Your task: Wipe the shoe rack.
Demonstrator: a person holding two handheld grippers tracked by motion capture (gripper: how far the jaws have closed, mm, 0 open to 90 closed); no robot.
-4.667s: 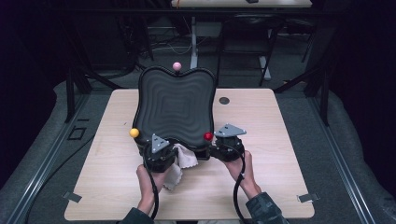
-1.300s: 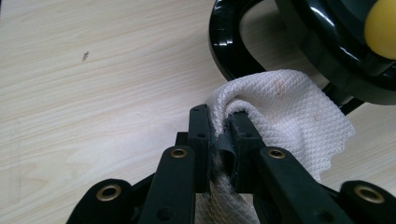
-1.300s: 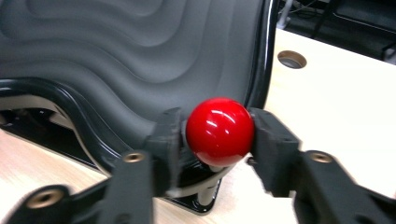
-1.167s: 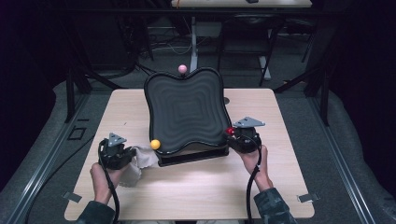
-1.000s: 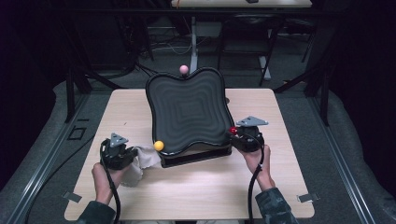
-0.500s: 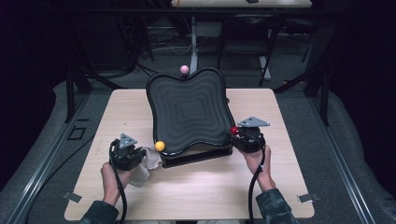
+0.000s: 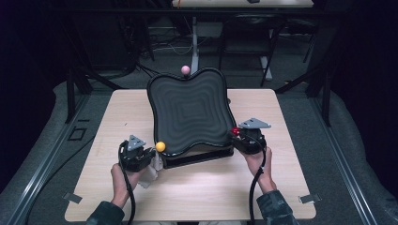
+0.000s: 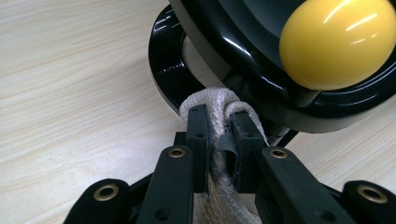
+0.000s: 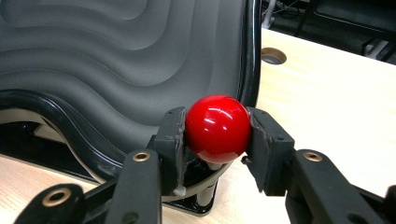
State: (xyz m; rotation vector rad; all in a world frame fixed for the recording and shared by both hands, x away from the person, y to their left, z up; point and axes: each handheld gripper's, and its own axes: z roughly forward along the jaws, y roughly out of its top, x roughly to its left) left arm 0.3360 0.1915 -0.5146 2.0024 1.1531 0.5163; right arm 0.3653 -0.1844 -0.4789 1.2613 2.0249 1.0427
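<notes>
Cloth (image 8: 219, 140): a white woven cloth, pinched in a fold between the jaws of the left gripper (image 8: 218, 122) and held against the dark base just under the yellow ball (image 8: 332, 43); in the high view it shows as a pale bunch (image 7: 151, 171) on the table beside the left hand.
Left gripper (image 7: 135, 153): at the tray's near left corner, jaws pressed onto the cloth – no gap visible beside the fabric.
Red ball (image 9: 217, 129): a glossy knob at the tray's near right corner, gripped on both sides.
Right gripper (image 9: 215, 135): jaws clamped around the red ball; in the high view it sits at the tray's right edge (image 7: 248, 137).
Tray (image 7: 190, 112): black, wavy-edged, with stepped ridges inside – tilted, its far edge raised, resting on a dark base.
Pink ball (image 7: 185, 70): at the tray's far edge.
Table (image 7: 291, 154): light wood, with the tray near its middle.
</notes>
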